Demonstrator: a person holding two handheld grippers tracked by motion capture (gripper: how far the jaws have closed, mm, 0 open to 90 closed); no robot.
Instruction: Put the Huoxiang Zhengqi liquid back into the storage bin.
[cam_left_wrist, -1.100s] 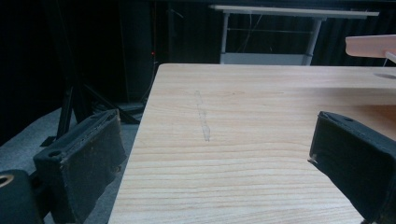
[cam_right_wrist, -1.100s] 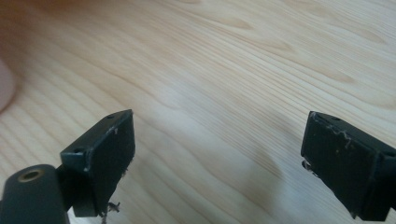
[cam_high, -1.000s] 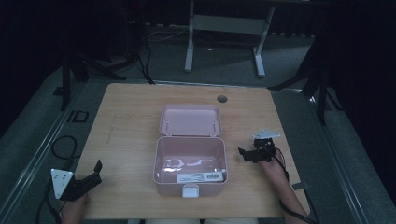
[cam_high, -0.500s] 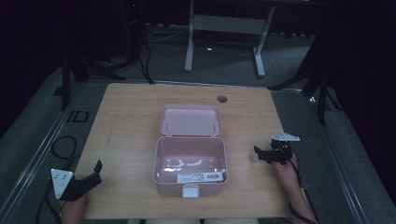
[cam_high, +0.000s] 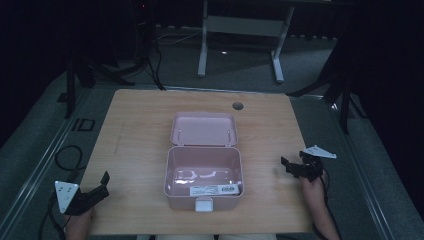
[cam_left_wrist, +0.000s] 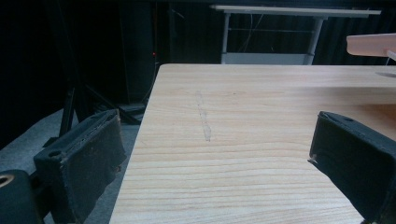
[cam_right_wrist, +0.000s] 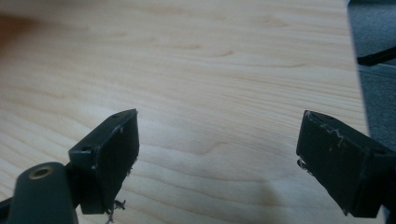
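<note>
Squarely in the middle of the high view sits a pink box (cam_high: 204, 176) on the wooden table (cam_high: 135, 130), its hinged lid (cam_high: 204, 129) thrown back flat toward the upper part of the frame. A white label (cam_high: 214, 189) lies inside along the near wall, and a pale latch tab (cam_high: 203, 204) juts from the front edge. At lower left the left gripper (cam_high: 98, 189) hovers at the table's corner, well apart from the box; its jaws stand wide apart in the left gripper view, holding nothing. At right the right gripper (cam_high: 291, 166) hangs beside the box, not touching it, jaws likewise spread over bare wood.

The box looks like thin, stiff plastic: probably light, smooth, and prone to slide if nudged. A sensible hold would be a side wall's rim, or the lid's far edge for closing.
</note>
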